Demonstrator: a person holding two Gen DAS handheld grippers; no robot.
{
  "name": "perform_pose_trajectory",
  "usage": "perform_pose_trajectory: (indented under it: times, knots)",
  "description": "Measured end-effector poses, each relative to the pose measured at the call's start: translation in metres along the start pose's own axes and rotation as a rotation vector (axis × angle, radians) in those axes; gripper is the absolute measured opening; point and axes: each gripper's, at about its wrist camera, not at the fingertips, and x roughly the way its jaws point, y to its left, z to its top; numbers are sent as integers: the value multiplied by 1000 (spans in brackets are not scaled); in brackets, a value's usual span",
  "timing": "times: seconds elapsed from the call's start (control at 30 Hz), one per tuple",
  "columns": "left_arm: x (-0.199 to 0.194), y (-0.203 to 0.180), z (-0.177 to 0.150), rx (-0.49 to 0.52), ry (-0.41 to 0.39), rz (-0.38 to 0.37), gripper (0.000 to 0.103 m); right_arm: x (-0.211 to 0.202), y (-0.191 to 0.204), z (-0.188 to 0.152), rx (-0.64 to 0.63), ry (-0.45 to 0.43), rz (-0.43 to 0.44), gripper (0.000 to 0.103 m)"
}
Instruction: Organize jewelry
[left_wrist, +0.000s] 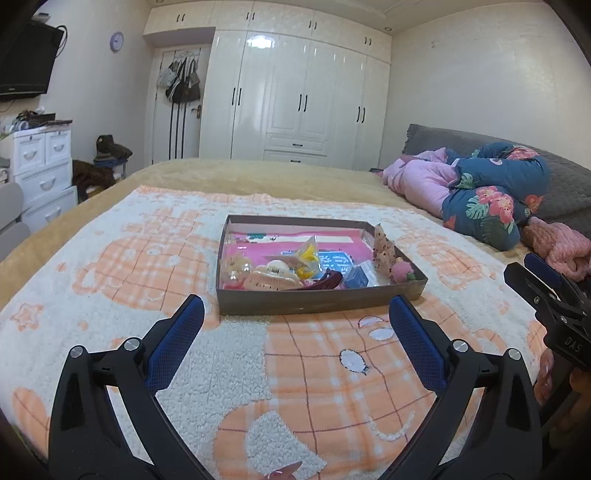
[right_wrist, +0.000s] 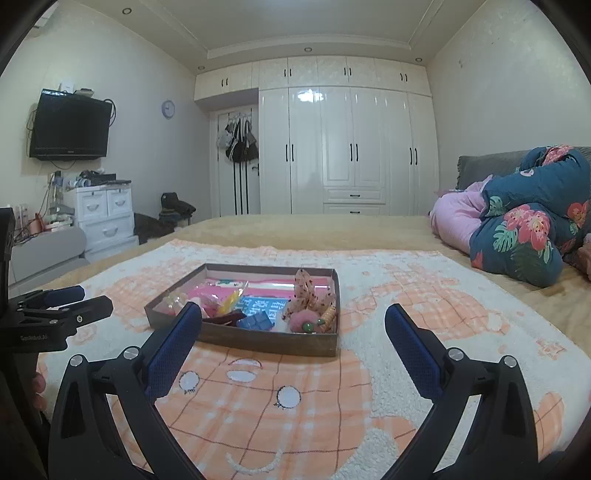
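Cardboard tray (left_wrist: 317, 301) on blanket (left_wrist: 314, 369), mid-bed, just ahead of both claws; holds light, small pieces: rigid plastic hair clip (left_wrist: 271, 280), soft pompom (right_wrist: 298, 319); clip likely slippery, best pinched across its body; left claw (left_wrist: 295, 317) and right claw (right_wrist: 293, 325) wide open, empty.

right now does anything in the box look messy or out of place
Yes: the accessories in the box are heaped loosely together at its near end, hair clips overlapping, unsorted. Nothing has spilled onto the blanket.
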Motion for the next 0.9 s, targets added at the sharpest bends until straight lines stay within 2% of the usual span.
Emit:
perform_pose_trajectory:
  times: [0.13,0.9]
  knots:
    - [-1,-2,-1,13,-13,1,92,-1,1,-3,-24,-26,-28,97]
    - [-3,1,0,3,-31,1,92,-3,7,-7,-25,-34,-23,97]
